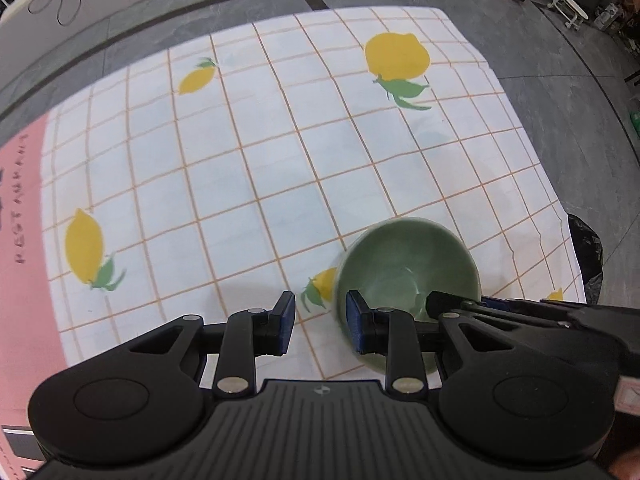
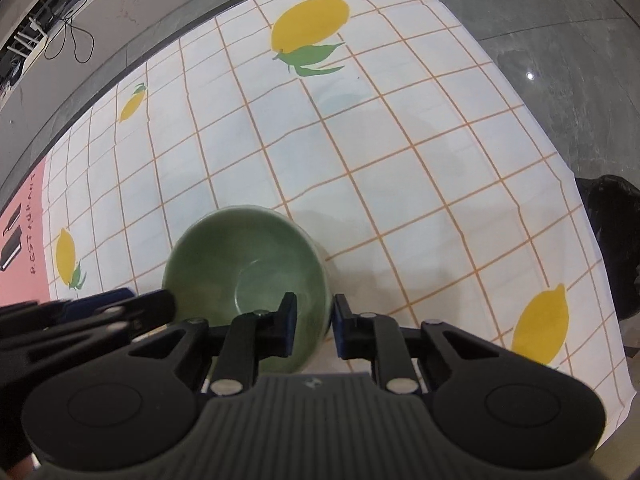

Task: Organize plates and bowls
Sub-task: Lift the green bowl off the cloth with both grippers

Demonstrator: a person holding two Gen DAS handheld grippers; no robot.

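My own right finger covers the near wall of the bowl in the left view, so I cannot tell whether that pad touches it. My right gripper straddles the bowl's rim, hiding the wall under it. The tablecloth's near edge is lost behind my bodies. The pink mat is cut off at the left edge, its lettering blurred.

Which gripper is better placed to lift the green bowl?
Right gripper: its jaws straddle the green bowl's rim wall. Left gripper sits beside the bowl, gap empty over the tablecloth.
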